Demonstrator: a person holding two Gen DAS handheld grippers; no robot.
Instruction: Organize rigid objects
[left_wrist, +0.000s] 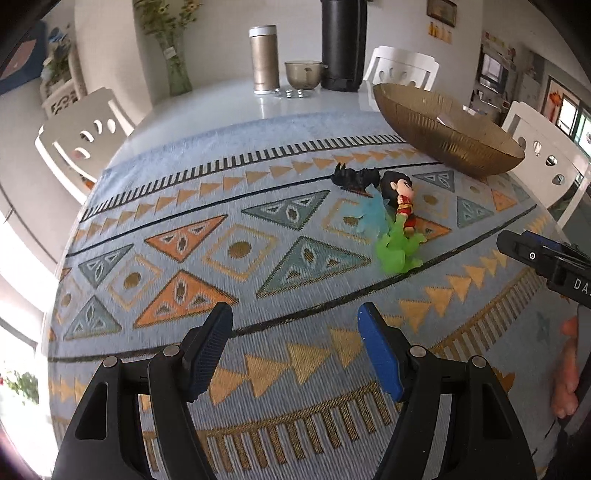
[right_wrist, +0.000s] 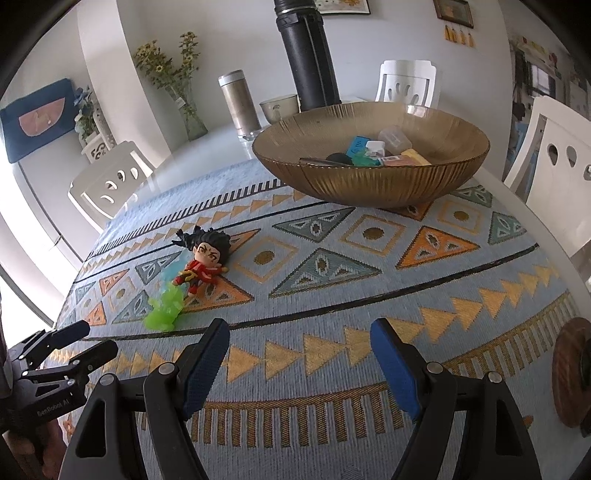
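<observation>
In the left wrist view, the left gripper (left_wrist: 295, 347) is being held over a patterned blue cloth (left_wrist: 177, 206) covering the bench. Its jaws are standing well open, with nothing between them and nothing being touched. Far and to the right, a toy figurine (left_wrist: 400, 201) in red is lying on its side on the cloth, with a translucent green piece (left_wrist: 397, 251) at its near end, a pale blue piece (left_wrist: 364, 218) beside it and a black spiky piece (left_wrist: 354, 177) at its far end. Farther right, a ribbed brown bowl (left_wrist: 443, 136) is sitting, probably as the collecting place.

In the right wrist view, the right gripper (right_wrist: 299, 362) is likewise being held over the cloth, jaws wide apart and empty. The figurine is lying far and left of it, well apart. The bowl is seen straight ahead, already holding several small things, so the figurine is judged to be the piece not yet put away. The left gripper is showing at the near left edge.
</observation>
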